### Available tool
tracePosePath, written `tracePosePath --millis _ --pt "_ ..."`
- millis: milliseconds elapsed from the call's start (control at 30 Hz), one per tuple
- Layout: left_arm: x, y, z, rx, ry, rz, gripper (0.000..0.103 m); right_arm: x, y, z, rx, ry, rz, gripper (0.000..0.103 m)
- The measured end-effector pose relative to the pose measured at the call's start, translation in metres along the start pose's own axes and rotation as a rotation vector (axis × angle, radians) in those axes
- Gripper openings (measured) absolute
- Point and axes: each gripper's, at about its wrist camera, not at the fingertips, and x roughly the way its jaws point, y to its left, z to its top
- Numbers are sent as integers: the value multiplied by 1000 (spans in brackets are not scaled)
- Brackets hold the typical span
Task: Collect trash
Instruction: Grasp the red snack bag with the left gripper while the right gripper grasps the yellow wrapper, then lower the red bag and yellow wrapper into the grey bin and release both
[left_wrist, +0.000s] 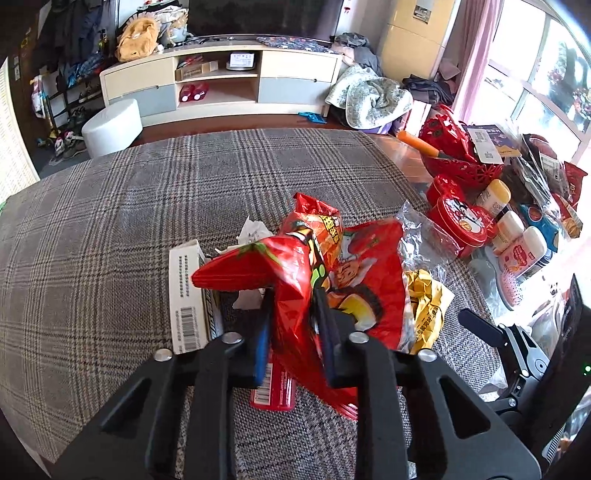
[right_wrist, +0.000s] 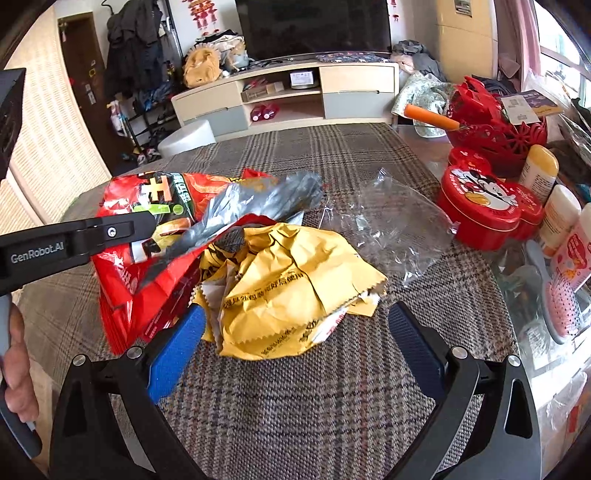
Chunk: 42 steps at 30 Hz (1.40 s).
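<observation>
A table is seen covered by a grey plaid cloth (right_wrist: 295, 398), its bare glossy top (right_wrist: 424, 147) left exposed at the right. A crumpled yellow wrapper (right_wrist: 295, 291) lies on the cloth and is taken as landmark. Touching its left, a red snack bag (right_wrist: 125, 295) is found; beyond it to the right, a clear plastic wrapper (right_wrist: 391, 225). Further right, a red cartoon tin (right_wrist: 484, 210) stands on the bare top. Left of the bag, a white barcoded box (left_wrist: 188, 295) lies.

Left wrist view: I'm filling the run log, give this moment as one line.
left gripper: shut on red bag | right gripper: open, at yellow wrapper | clear wrap: untouched
</observation>
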Motion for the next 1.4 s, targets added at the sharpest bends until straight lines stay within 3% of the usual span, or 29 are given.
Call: tracePosePath --millis 200,300,367,400,467,567,1000,1167,1400 --pt "-1 6 3 8 -9 -11 16 16 6 -2 -11 9 5 97" --pt "1 8 1 16 -9 -7 14 19 5 -3 8 1 34 84" --pt "0 9 -1 16 -11 -8 14 18 4 -2 18 5 65 55" --pt "0 11 -1 13 -14 -9 14 16 4 0 24 5 70 55" --pt "-4 13 -3 4 -25 -17 13 12 7 -1 1 -6 59 40" --pt "-13 12 -3 2 -44 -23 13 7 9 -2 -16 -17 51 30" --pt "-115 -11 -6 16 -197 -5 13 -72 18 -6 -38 -97 42 26" --pt "-163 -20 -47 25 -245 34 13 -116 27 -25 -79 -123 25 26" --pt "-211 -24 -122 33 -284 83 14 -172 34 -78 -96 -111 31 26"
